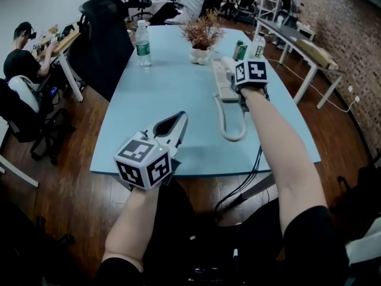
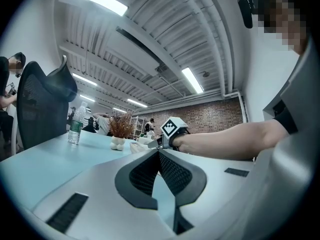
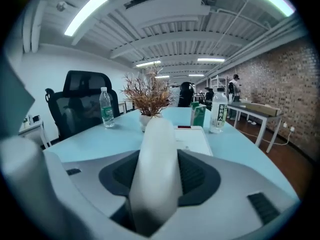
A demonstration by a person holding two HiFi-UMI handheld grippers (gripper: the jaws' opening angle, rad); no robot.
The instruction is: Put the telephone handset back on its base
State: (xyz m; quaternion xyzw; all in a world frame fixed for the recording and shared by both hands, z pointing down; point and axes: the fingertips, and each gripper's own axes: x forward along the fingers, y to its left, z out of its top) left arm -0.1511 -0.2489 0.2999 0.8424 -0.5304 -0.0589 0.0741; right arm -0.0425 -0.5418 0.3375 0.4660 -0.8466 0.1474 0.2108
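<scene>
The white telephone handset [image 3: 156, 184] stands upright between the pads of my right gripper [image 3: 159, 151], which is shut on it. In the head view that gripper [image 1: 237, 76] holds the handset [image 1: 228, 64] just over the white telephone base [image 1: 223, 89] at the table's far right. A coiled cord [image 1: 229, 127] loops from the base toward the front edge. In the right gripper view the base [image 3: 192, 140] lies just ahead. My left gripper [image 1: 180, 119] hovers at the table's near edge, its tips together with nothing held; its own view shows the pads [image 2: 159, 153] meeting.
A dried plant in a white pot [image 1: 202, 37], a green carton [image 1: 239, 50] and a bottle [image 1: 257, 45] stand behind the base. A water bottle [image 1: 143, 43] stands at the far left of the blue table [image 1: 166, 88]. A black office chair [image 1: 104, 34] flanks it; people sit at desks beyond.
</scene>
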